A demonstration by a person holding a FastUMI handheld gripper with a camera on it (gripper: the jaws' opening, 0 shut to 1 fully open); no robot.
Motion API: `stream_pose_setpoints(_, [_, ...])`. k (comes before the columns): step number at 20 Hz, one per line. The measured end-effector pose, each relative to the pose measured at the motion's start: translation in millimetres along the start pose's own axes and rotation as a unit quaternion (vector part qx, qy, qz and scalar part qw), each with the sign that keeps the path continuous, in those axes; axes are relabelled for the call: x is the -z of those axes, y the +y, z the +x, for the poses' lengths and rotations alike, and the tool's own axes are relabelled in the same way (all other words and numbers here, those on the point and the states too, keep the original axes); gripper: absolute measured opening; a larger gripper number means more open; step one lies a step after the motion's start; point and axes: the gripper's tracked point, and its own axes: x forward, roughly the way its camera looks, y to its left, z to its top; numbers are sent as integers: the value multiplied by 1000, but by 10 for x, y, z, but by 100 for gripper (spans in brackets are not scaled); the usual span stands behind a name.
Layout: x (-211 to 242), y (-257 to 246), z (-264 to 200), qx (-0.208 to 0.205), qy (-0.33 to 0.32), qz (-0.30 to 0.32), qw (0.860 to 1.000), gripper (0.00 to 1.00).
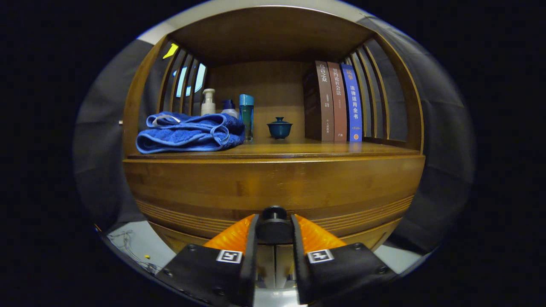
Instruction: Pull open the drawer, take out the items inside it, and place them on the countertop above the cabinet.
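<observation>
While drawer (273,187) unopened, hand-held gripper (274,228) pinching its round knob (274,215).

Listed on the shelf: folded blue towel (187,133), pump bottle (208,102), blue-capped bottle (246,116), lidded teal cup (279,127), three upright books (337,102).

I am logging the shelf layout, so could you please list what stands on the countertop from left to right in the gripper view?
Folded blue towel → white pump bottle → teal-capped bottle → dark teal lidded cup → three upright books. The fingers are closed on the drawer's black round knob.
</observation>
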Motion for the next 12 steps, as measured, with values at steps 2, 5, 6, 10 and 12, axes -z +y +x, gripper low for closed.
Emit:
stream_pose_setpoints(2, [3,9,-20,-4,1,-6,1000,32])
stream_pose_setpoints(5, [25,-7,-86,-2,10,-7,1000,33])
stream_pose_setpoints(6, [25,-11,-136,-2,9,-8,1000,32])
stream_pose_setpoints(10, [66,-25,-415,-6,13,-2,1000,32])
stream_pose_setpoints(12, [89,-19,-570,-7,17,1,1000,32])
